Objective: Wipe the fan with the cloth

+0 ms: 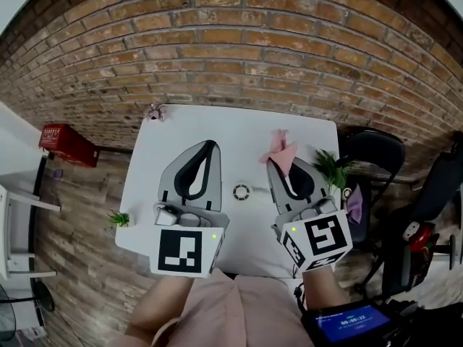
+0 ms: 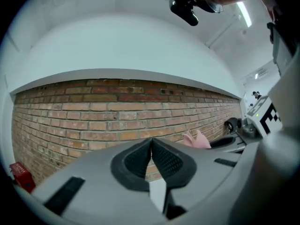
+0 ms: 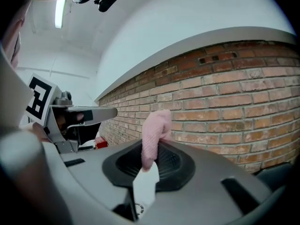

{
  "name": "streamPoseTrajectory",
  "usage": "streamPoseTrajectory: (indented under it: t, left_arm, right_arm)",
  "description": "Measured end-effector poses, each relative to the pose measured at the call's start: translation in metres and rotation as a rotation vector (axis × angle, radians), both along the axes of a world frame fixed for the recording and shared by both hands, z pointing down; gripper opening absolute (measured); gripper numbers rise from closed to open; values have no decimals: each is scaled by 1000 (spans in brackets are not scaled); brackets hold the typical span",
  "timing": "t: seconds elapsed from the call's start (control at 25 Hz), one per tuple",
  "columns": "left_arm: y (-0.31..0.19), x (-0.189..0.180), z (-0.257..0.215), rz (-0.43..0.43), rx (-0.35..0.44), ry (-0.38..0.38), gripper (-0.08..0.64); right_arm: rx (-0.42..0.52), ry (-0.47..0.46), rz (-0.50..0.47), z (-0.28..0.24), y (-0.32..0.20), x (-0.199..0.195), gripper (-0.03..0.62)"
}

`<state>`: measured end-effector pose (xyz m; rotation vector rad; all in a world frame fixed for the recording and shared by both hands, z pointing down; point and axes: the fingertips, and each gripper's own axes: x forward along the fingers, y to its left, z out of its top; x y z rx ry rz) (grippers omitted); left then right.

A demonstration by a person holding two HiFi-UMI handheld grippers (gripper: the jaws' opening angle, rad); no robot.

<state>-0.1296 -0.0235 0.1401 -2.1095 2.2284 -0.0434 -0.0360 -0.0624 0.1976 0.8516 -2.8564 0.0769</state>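
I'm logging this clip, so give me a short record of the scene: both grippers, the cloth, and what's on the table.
left gripper: fingers shut, empty
right gripper: fingers shut on the cloth
cloth: pink, sticks out past the fingers
table: white, by a brick wall
table middle: small round thing, maybe the fan, untouched
table edges: left plant, right plant

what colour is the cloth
The cloth is pink; it shows best in the right gripper view.
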Motion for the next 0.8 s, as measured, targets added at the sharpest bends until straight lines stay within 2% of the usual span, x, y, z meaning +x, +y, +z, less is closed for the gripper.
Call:
streamPoseTrajectory:
  t: [0.8]
  left_arm:
    - [-2,11,5,24,-19,-13,14]
  right_arm:
    - [-6,8,1,7,1,-1,51]
